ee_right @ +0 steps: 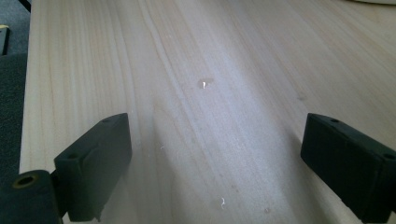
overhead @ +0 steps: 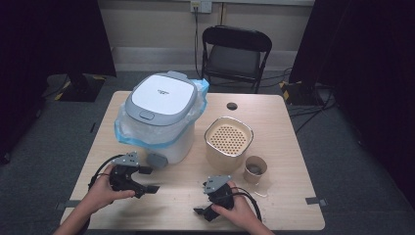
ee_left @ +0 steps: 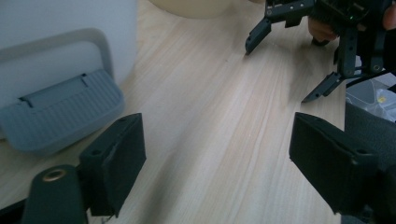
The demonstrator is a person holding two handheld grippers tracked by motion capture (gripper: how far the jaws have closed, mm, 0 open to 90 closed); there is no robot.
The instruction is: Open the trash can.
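A: Left gripper state?
B: Jaws spread, nothing between them, above bare tabletop. Pointed past the grey latch handle at the front foot of the white cooker; handle just beside the gripper, not touching.
A: Right gripper?
B: Jaws spread wide, empty, over bare wood near the front edge. Well apart from cooker, strainer tub and paper cup.

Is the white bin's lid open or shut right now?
Shut. The lid lies flat on the white bin in the high view, with the blue bag liner trapped under its rim. The grey pedal is untouched.
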